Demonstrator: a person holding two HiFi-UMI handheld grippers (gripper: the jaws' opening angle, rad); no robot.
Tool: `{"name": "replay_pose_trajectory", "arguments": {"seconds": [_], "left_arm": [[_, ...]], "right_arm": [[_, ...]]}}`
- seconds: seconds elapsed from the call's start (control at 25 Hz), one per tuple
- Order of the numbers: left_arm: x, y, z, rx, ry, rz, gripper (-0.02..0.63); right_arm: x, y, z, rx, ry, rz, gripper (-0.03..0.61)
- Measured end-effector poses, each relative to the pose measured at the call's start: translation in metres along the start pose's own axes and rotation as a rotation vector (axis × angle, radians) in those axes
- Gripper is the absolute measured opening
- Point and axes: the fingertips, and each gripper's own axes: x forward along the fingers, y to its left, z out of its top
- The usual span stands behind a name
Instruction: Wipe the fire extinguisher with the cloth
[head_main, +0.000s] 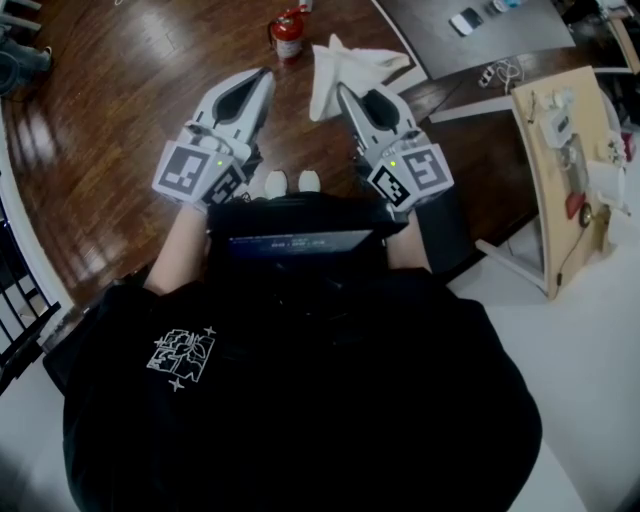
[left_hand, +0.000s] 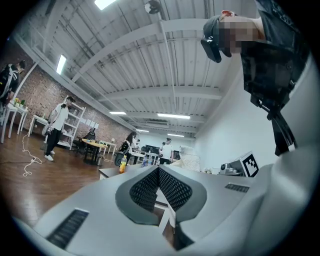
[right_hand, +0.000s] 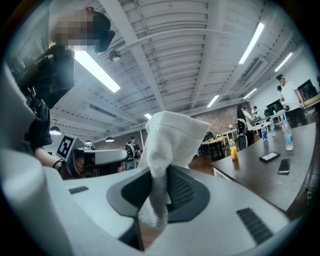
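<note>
A small red fire extinguisher stands upright on the dark wood floor, ahead of both grippers. The white cloth hangs bunched from my right gripper, just right of the extinguisher. In the right gripper view the jaws are shut on a fold of the cloth, which rises above them. My left gripper is held level beside the right one, a little short of the extinguisher. Its jaws meet at the tips with nothing between them. Both grippers point up and away, toward the ceiling.
A dark table with phones on it stands at the upper right; a power strip lies under its edge. A wooden panel with fittings lies at the right. Black railing borders the left. Several people stand far off.
</note>
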Motion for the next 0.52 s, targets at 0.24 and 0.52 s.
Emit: {"name": "replay_pose_trajectory", "arguments": {"seconds": [0.24, 0.52], "left_arm": [[0.0027, 0.0046, 0.0019, -0.003, 0.002, -0.003, -0.002], [-0.0005, 0.0015, 0.0010, -0.001, 0.000, -0.006, -0.002]], "right_arm": [[0.0060, -0.0008, 0.0015, -0.004, 0.001, 0.002, 0.094], [0.0043, 0.0046, -0.0022, -0.011, 0.011, 0.016, 0.094]]}}
